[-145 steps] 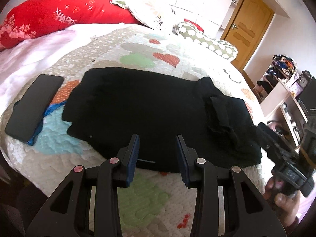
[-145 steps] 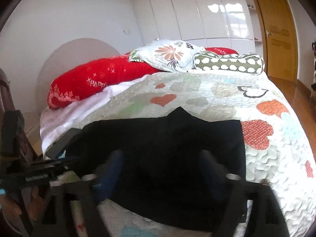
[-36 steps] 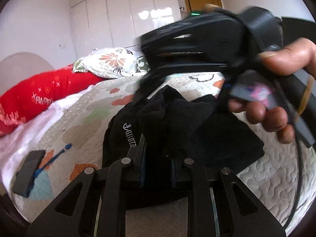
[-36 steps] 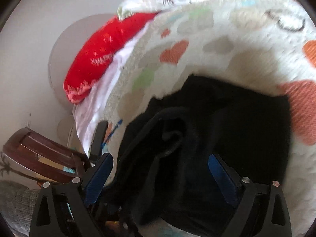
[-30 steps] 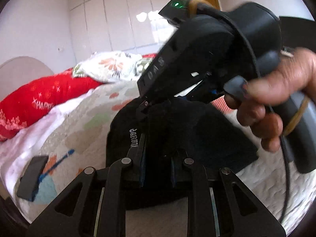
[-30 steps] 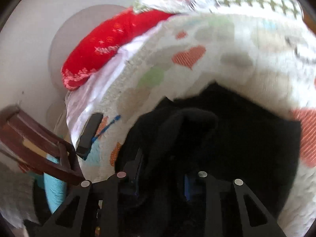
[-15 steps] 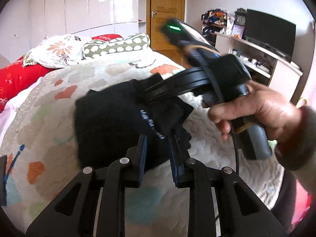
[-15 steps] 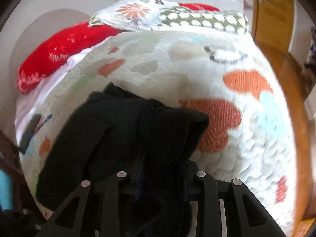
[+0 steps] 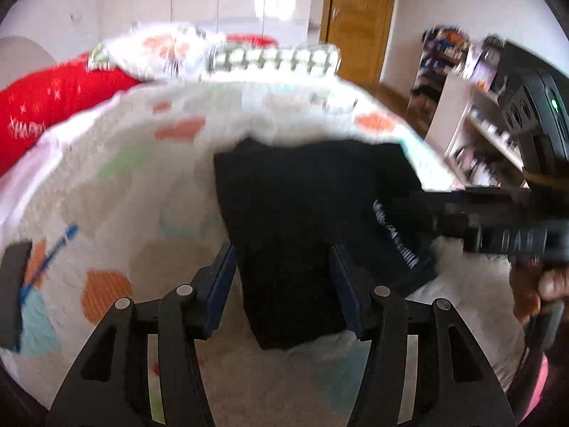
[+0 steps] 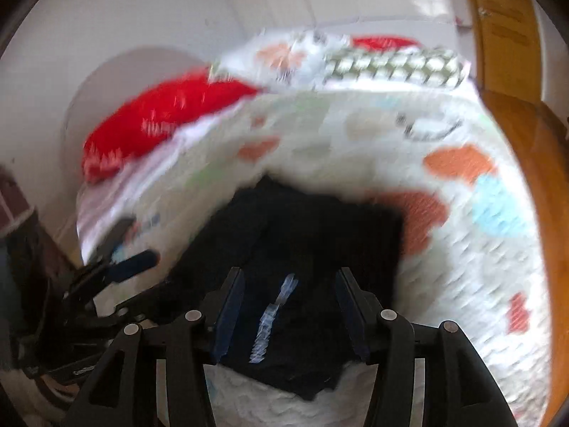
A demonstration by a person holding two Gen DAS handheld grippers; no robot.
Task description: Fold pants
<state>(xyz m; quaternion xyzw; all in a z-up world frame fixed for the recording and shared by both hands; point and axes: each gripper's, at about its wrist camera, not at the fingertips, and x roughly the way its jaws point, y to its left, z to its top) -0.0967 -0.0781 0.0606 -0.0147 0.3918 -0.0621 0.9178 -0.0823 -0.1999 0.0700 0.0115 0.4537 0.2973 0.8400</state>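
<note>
The black pants (image 9: 306,210) lie folded into a compact block on the patterned quilt (image 9: 117,192); white lettering shows on the top layer. My left gripper (image 9: 282,274) hovers over their near left edge, its jaws opening, pads clear of the cloth. In the right wrist view the pants (image 10: 320,249) lie under my right gripper (image 10: 290,309), whose jaws are also opening and stand apart above the lettering. The right gripper (image 9: 423,210) also shows in the left view, held by a hand at the right edge. The left gripper (image 10: 117,274) appears at the lower left of the right view.
A black phone (image 9: 12,284) and a blue pen (image 9: 49,256) lie at the quilt's left edge. A red pillow (image 9: 49,106), a floral pillow (image 9: 160,49) and a dotted bolster (image 9: 274,60) sit at the bed's head. A shelf unit (image 9: 476,121) and wooden door (image 9: 359,17) stand at the right.
Both grippers were shut on the pants' fabric half a second ago; both have let go and opened. The cloth has dropped flat onto the quilt, and both views are blurred by motion.
</note>
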